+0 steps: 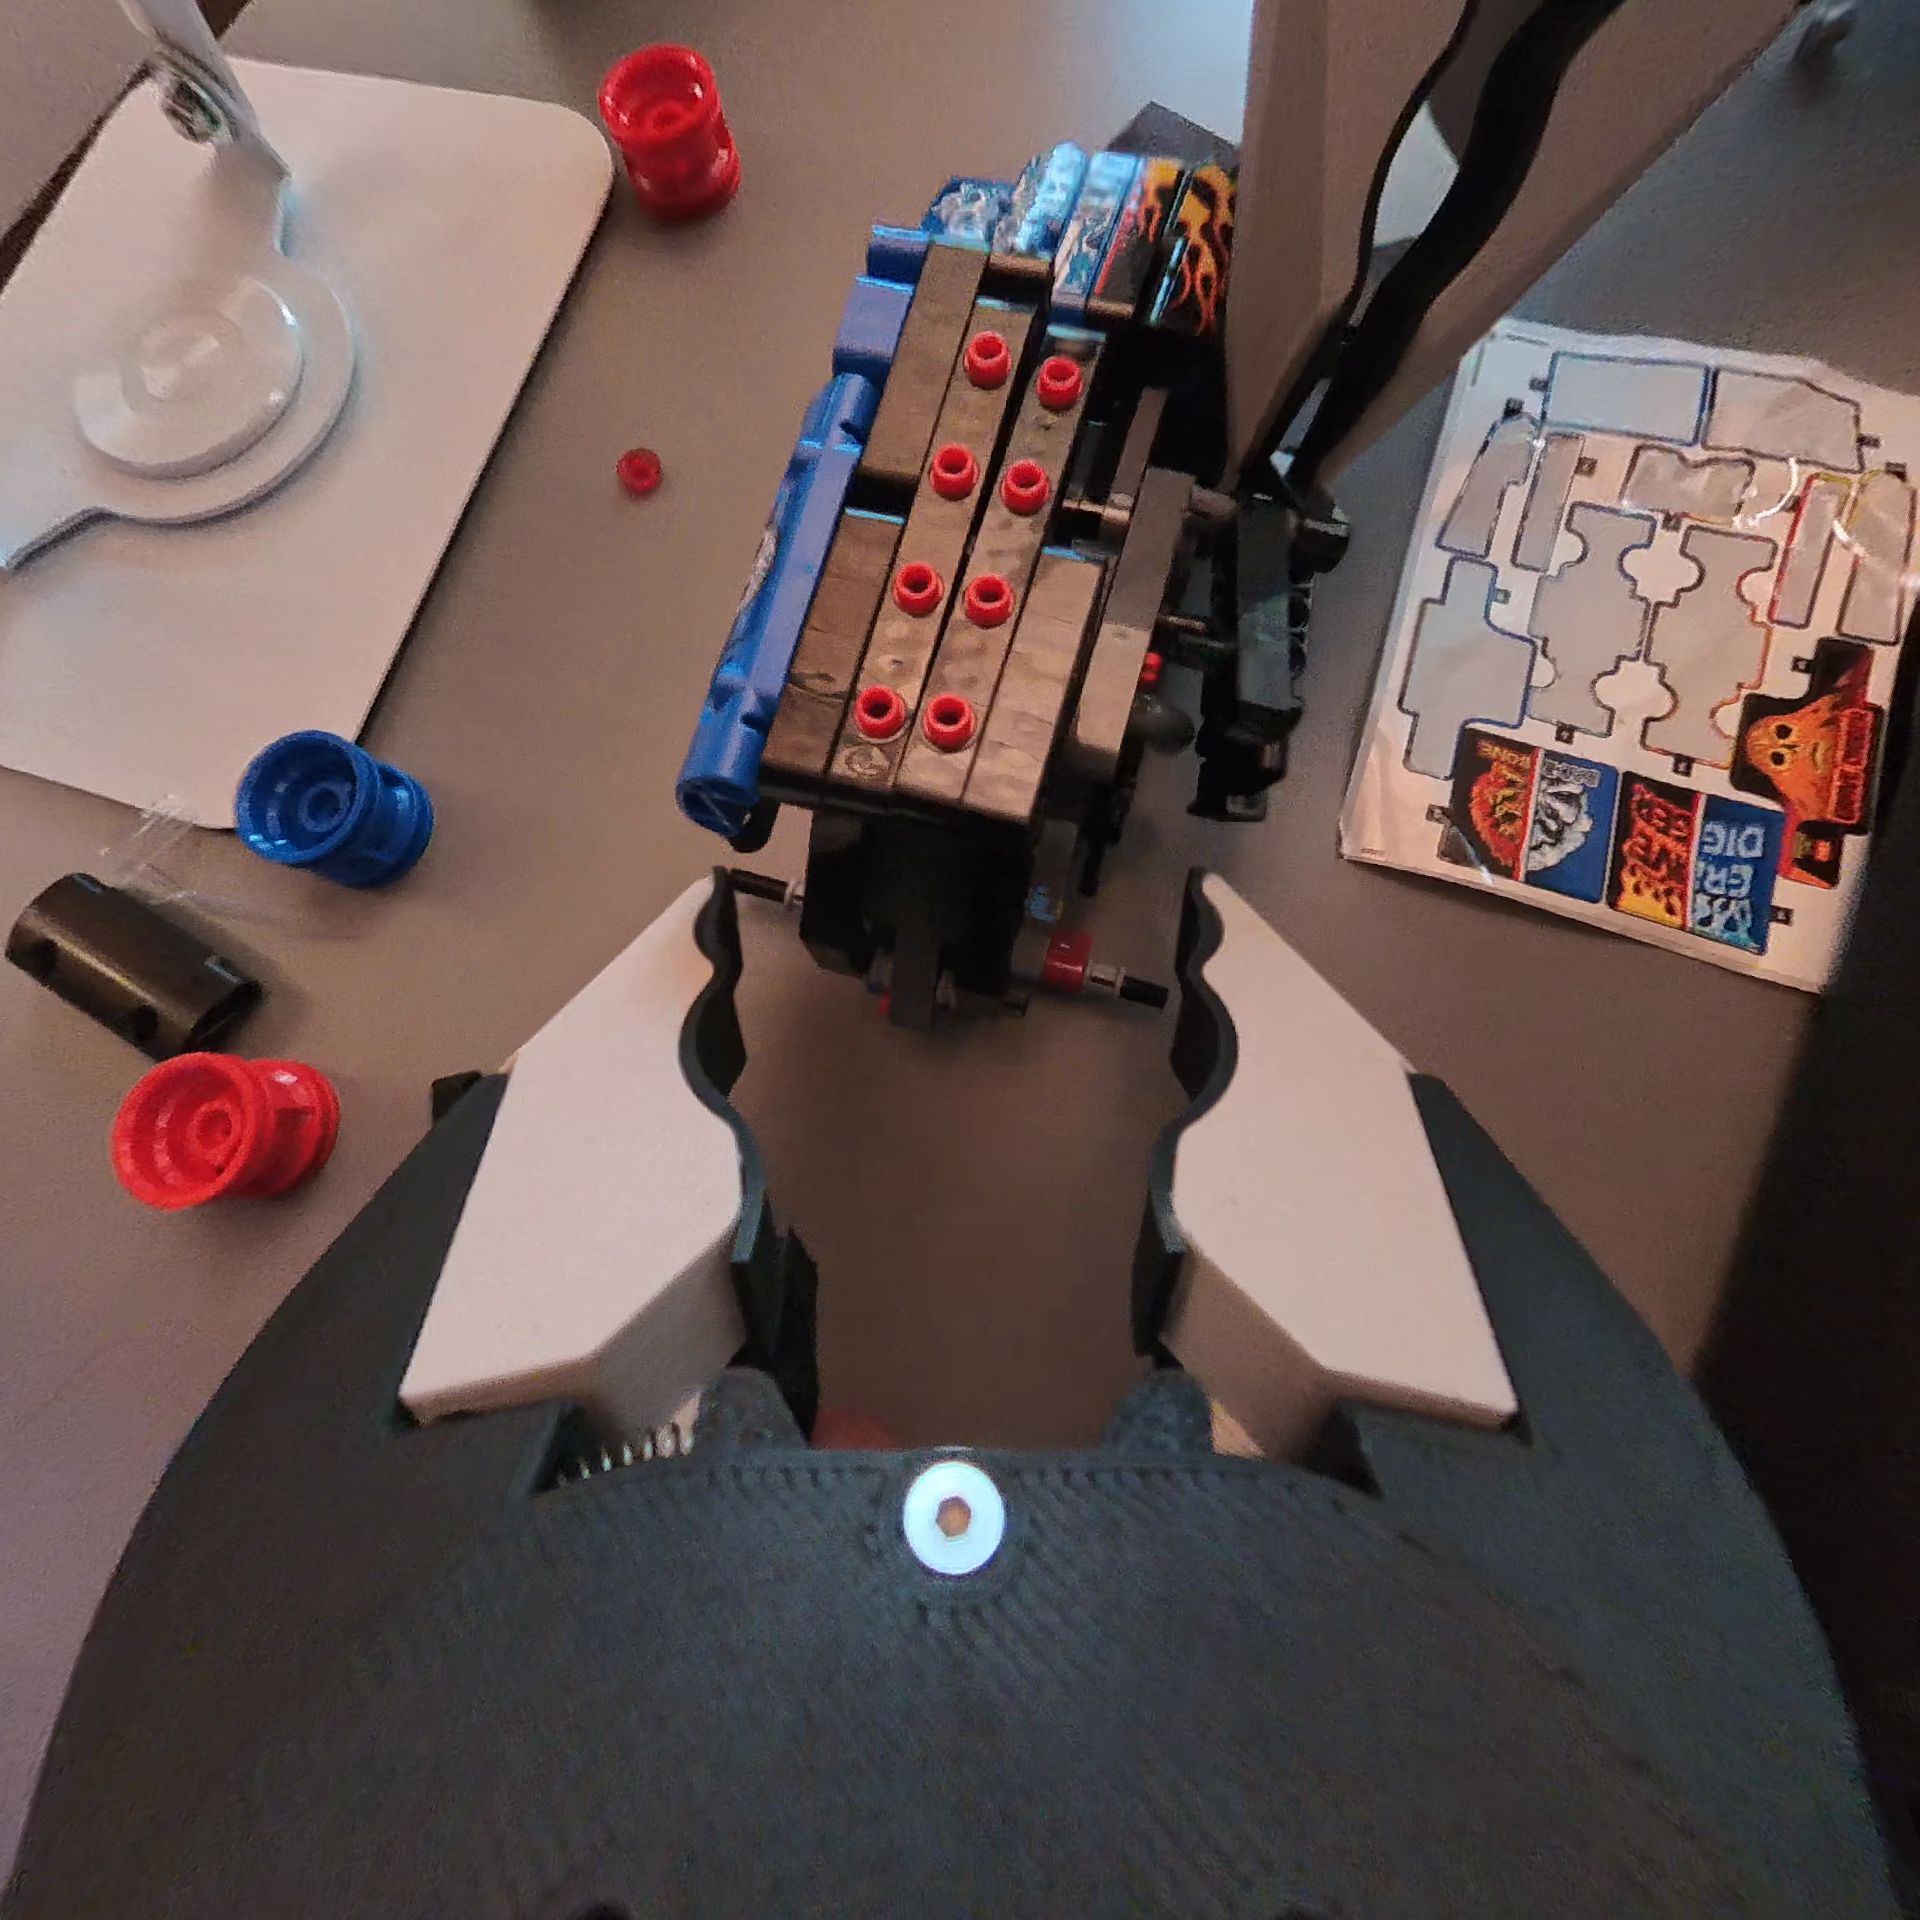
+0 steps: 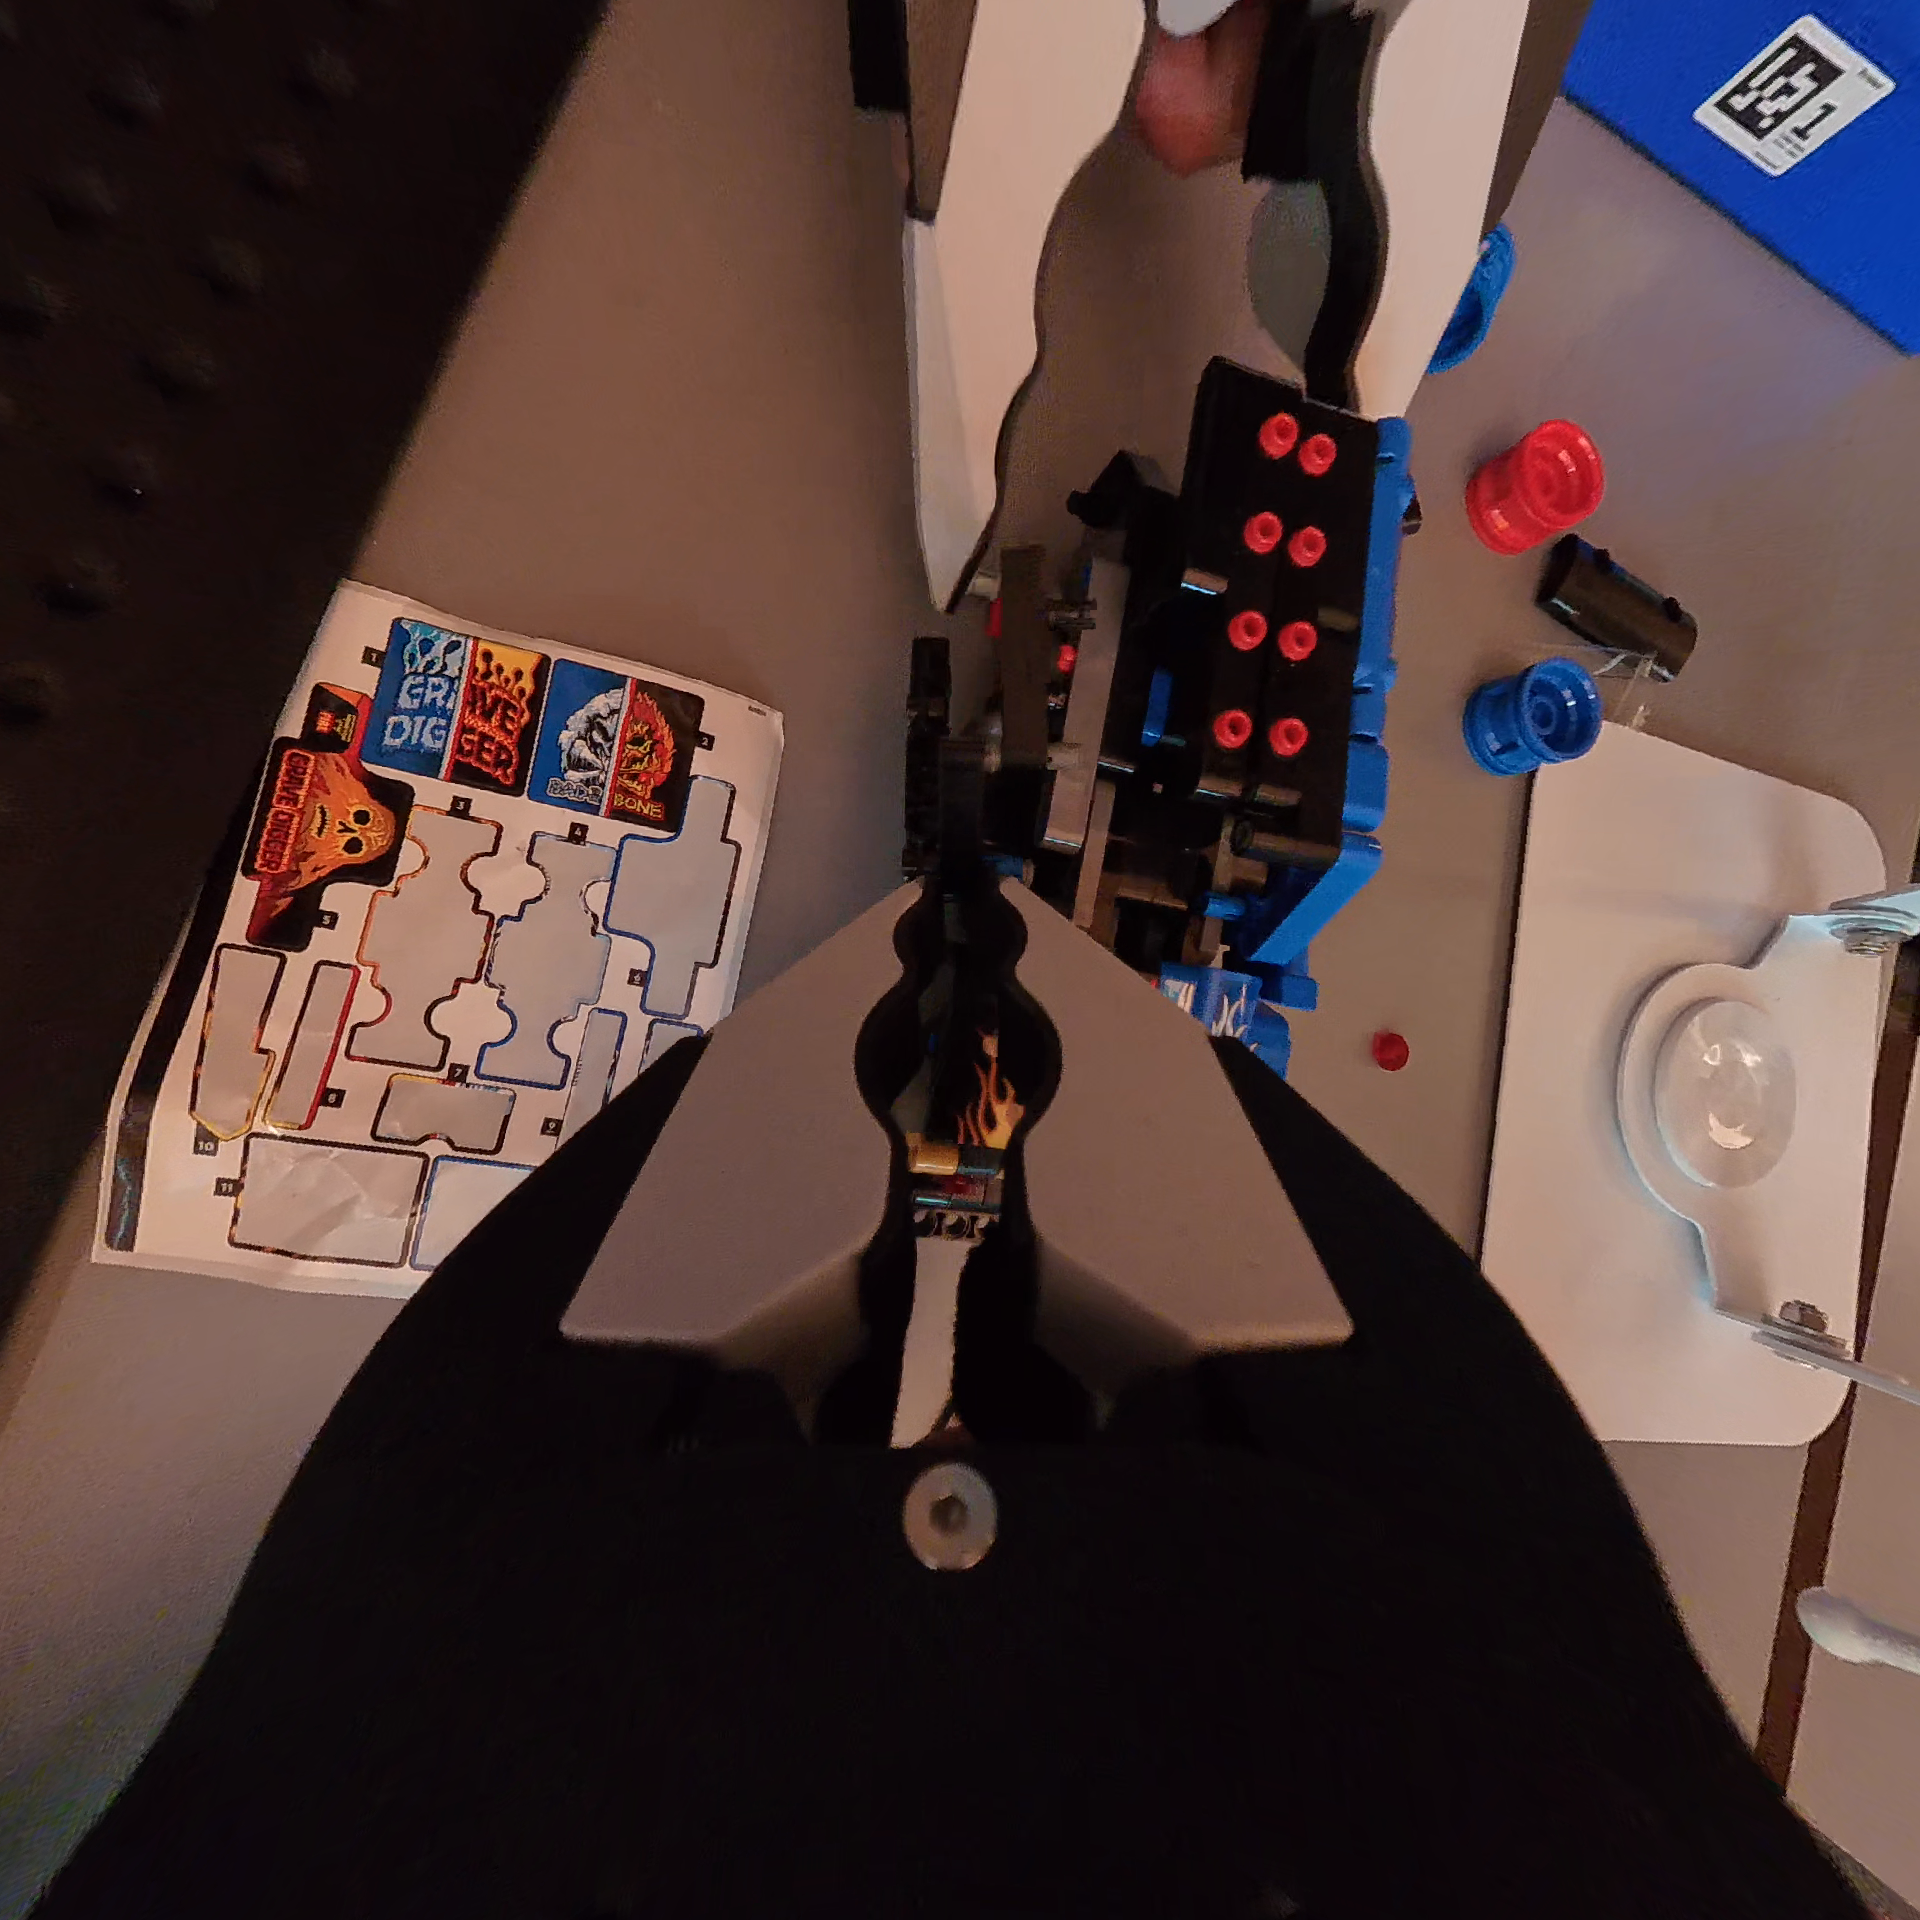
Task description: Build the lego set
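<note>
My left gripper [image 1: 951,914] stood spread at the end of the black-and-blue brick-built lego vehicle [image 1: 966,551] with 8 red pins on the grey table [image 1: 582,623]. My right gripper [image 2: 961,904] pinched its flame-stickered black side.

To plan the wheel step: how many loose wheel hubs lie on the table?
3: a red hub far left, a blue hub and another red hub nearer. Others may be hidden.

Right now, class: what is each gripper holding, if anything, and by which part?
The right gripper is shut on the lego truck, gripping the flame-decorated black side of it. The left gripper is open around the truck's near end, holding nothing.
</note>
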`<state>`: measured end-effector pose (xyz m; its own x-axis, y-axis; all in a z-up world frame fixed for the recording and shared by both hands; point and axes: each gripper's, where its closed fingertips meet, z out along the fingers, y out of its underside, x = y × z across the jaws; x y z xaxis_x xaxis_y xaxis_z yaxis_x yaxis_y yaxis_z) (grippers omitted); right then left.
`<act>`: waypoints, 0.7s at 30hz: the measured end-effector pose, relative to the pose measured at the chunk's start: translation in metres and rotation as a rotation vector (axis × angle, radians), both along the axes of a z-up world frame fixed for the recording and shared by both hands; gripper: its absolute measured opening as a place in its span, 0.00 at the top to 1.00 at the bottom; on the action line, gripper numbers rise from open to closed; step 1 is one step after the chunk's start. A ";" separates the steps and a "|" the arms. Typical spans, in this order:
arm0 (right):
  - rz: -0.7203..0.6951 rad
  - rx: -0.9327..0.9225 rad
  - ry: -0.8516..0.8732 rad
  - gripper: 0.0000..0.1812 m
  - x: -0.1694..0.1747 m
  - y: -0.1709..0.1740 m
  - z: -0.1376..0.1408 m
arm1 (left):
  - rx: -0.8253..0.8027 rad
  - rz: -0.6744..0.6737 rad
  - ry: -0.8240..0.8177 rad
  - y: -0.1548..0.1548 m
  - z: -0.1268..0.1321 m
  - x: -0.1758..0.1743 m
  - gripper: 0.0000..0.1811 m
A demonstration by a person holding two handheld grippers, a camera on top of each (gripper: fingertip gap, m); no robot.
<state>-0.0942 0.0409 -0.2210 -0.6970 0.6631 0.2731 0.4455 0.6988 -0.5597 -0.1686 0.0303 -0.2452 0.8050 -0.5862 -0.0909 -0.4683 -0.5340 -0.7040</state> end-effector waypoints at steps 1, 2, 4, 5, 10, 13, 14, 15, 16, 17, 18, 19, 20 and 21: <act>-0.004 -0.005 0.006 0.97 0.000 0.000 0.001 | 0.016 0.009 0.002 0.000 0.005 -0.001 0.53; -0.008 -0.007 0.011 0.97 0.000 0.001 0.002 | 0.034 0.015 0.005 -0.002 0.012 -0.001 0.52; -0.015 -0.013 0.029 0.97 -0.001 0.000 0.005 | 0.089 0.041 0.010 -0.001 0.027 -0.002 0.51; -0.021 -0.020 0.038 0.98 -0.001 0.000 0.008 | 0.126 0.057 0.023 -0.001 0.035 -0.002 0.51; -0.065 -0.022 0.051 0.97 -0.004 0.006 0.011 | 0.327 0.056 0.150 0.002 0.056 0.011 0.53; -0.076 -0.022 0.051 0.97 -0.004 0.007 0.010 | 0.355 0.027 0.193 0.007 0.058 0.023 0.50; -0.084 -0.023 0.050 0.97 -0.005 0.008 0.010 | 0.332 0.017 0.186 0.009 0.057 0.027 0.49; -0.097 -0.028 0.044 0.97 -0.005 0.010 0.010 | 0.310 0.008 0.185 0.012 0.055 0.028 0.49; -0.112 -0.034 0.035 0.97 -0.005 0.011 0.009 | 0.294 0.001 0.187 0.015 0.054 0.028 0.51; -0.122 -0.037 0.031 0.97 -0.006 0.013 0.009 | 0.278 -0.004 0.184 0.019 0.053 0.028 0.53; -0.131 -0.040 0.028 0.97 -0.006 0.014 0.009 | 0.251 -0.013 0.175 0.022 0.051 0.028 0.55; -0.140 -0.045 0.025 0.97 -0.006 0.015 0.009 | 0.228 -0.017 0.164 0.025 0.050 0.026 0.58; -0.150 -0.051 0.027 0.97 -0.007 0.016 0.011 | 0.215 -0.021 0.148 0.028 0.050 0.026 0.61; -0.165 -0.054 0.029 0.97 -0.008 0.018 0.011 | 0.210 -0.027 0.125 0.031 0.051 0.027 0.65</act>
